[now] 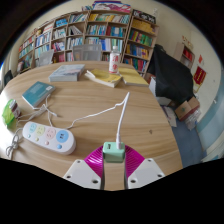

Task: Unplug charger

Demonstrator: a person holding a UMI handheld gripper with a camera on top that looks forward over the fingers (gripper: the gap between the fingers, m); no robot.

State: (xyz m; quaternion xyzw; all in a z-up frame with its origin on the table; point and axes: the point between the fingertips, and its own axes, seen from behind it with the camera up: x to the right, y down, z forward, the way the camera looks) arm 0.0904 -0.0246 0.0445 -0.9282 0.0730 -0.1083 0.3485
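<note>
A small mint-green charger (pixel 113 151) sits between my gripper's (pixel 113 158) pink pads, and both pads press on its sides. It is held clear of the white power strip (pixel 48 137), which lies on the round wooden table (pixel 95 100) to the left of the fingers. A white cable (pixel 122 115) rises from the charger's top and runs away across the table. The strip has blue and orange buttons, and its own cord curls off at its left end.
A teal book (pixel 38 95) lies beyond the strip. Stacked books (pixel 66 72), a yellow book (pixel 105 78) and a cup (pixel 114 63) sit at the far side. A chair draped with a black jacket (pixel 170 75) stands to the right. Bookshelves (pixel 90 30) line the back wall.
</note>
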